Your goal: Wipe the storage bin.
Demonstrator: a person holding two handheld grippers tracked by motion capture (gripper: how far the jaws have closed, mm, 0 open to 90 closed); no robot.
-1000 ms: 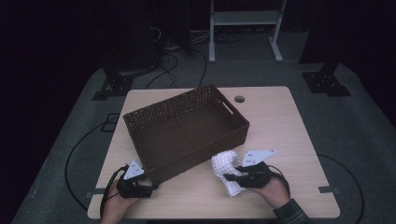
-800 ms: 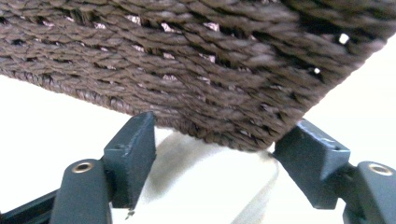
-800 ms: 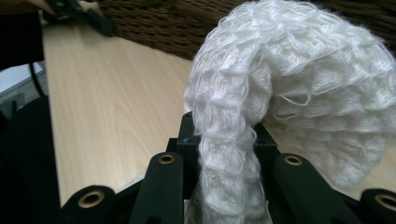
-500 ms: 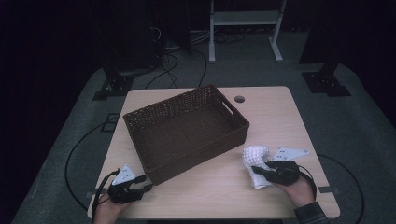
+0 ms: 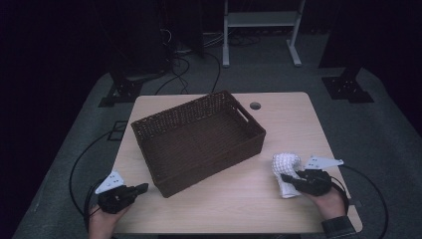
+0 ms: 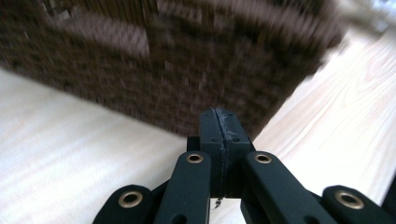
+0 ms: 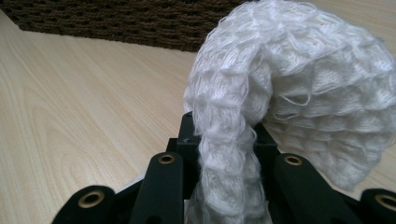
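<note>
From the high view, one brown wicker basket [image 5: 199, 142] stands on the bench [image 5: 293, 119] between the two tongs, and one white knitted cloth [image 5: 285, 167] lies pinched in the right tongs [image 5: 287, 178], just right of the basket. In the left gripper view, the left tongs [image 6: 219, 128] are pressed together on nothing, close before the basket wall. In the right gripper view, the cloth [image 7: 289, 88] is clamped between the jaws and bulges up over them.

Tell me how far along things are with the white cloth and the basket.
Done: the right tongs have the white knitted cloth pinched between their jaws, clear in the right gripper view. In hand: the cloth sits at the table's right front, beside the wicker basket, not in it. The left tongs are shut and hold nothing. Left, probably: carrying the cloth over the basket's rim and releasing it.
</note>
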